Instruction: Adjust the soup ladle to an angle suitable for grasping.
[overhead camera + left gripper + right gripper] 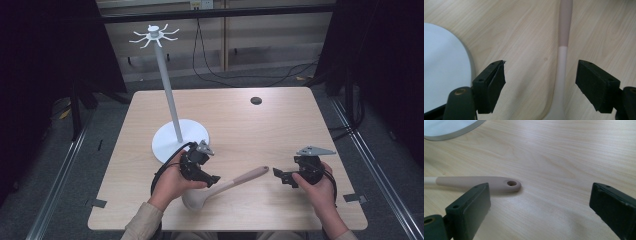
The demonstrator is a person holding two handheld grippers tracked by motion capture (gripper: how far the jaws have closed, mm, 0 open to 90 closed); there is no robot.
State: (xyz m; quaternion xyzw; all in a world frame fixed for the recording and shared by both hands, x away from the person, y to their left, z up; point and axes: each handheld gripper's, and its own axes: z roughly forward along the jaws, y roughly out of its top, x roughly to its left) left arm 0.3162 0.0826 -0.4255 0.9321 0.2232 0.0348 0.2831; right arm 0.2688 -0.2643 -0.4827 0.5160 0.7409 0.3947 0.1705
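I count 1 ladle (227,184) and 1 white hook stand (172,135) on my table (280,130). Left gripper (214,178) gapes around the ladle's handle without touching; right gripper (276,176) is wide open too, nothing inside.

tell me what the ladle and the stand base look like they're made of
Ladle: probably silicone or matte plastic; smooth, dull, cream shaft with a beige grip and a moulded hanging hole.
Stand base: likely painted metal or hard plastic; an even white disc with a thin clean rim and slight sheen.
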